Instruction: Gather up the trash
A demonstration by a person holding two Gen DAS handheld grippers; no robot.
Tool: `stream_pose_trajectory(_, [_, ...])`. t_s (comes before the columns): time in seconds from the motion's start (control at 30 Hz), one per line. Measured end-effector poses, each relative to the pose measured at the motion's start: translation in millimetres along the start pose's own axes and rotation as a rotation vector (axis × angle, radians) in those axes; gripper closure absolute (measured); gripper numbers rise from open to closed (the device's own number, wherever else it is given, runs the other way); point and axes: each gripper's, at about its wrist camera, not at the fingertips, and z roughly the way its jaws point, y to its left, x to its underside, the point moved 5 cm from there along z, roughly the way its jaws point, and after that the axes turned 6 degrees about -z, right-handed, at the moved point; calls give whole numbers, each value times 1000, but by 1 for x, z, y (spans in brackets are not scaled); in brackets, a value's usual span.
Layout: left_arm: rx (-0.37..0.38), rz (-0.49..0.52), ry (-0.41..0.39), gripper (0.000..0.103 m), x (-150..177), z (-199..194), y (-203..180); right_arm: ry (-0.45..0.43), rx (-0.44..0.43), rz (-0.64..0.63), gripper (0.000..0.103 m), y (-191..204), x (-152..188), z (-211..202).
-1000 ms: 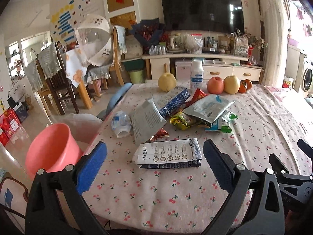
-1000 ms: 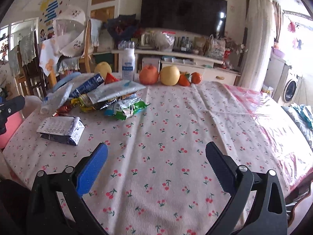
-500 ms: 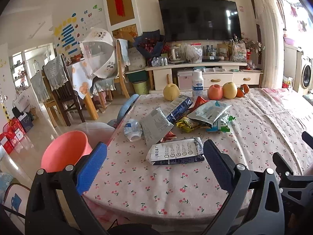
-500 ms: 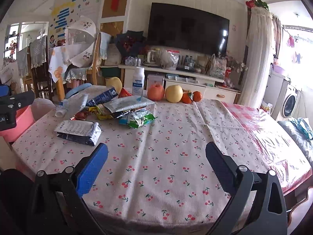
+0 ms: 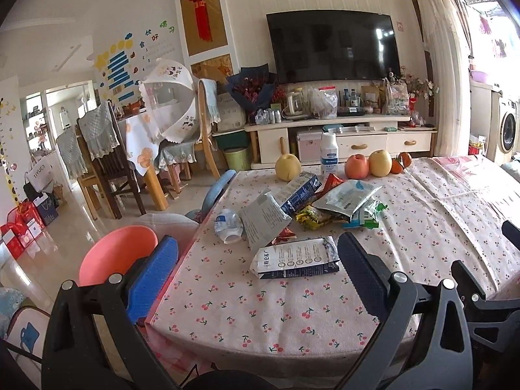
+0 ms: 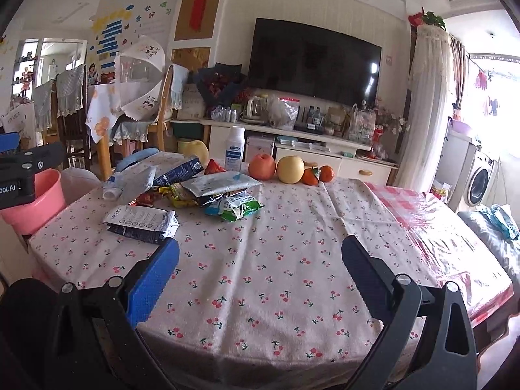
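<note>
A pile of trash lies on the cherry-print tablecloth (image 5: pixel 292 305): a flattened white and dark carton (image 5: pixel 296 262), a grey pouch (image 5: pixel 264 217), a crushed plastic bottle (image 5: pixel 228 224), a blue box (image 5: pixel 299 191), and several snack wrappers (image 5: pixel 344 204). The carton (image 6: pixel 141 220) and wrappers (image 6: pixel 224 195) also show in the right wrist view. A pink bucket (image 5: pixel 118 253) stands left of the table. My left gripper (image 5: pixel 256 276) is open and empty, back from the table's near edge. My right gripper (image 6: pixel 260 273) is open and empty over the near part of the table.
Fruit (image 5: pixel 369 164) and a white bottle (image 5: pixel 328 154) stand at the table's far edge. A blue chair back (image 5: pixel 216 191) and a grey cushion (image 5: pixel 169 224) sit at the table's left side. The other gripper's body shows at the right edge (image 5: pixel 481 295).
Both grippers have pulled back and risen from the table, so more of the room and the table's near edge shows. Both stay open. The trash has not moved.
</note>
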Motion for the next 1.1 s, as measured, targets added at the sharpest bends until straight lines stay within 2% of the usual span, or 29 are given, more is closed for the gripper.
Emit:
stream_pose_trajectory(0.63, [-7,-4,16,4,3,2,3,-17,-21,-29,4,5,-1,0])
stream_pose_trajectory(0.83, [-8,-4,34,4,6,13,1,13,-18,-50,4,6,4,9])
stream_pose_trajectory(1.1, [10,-14,74,4,18,30,3,109,-73,-50,4,11,16,30])
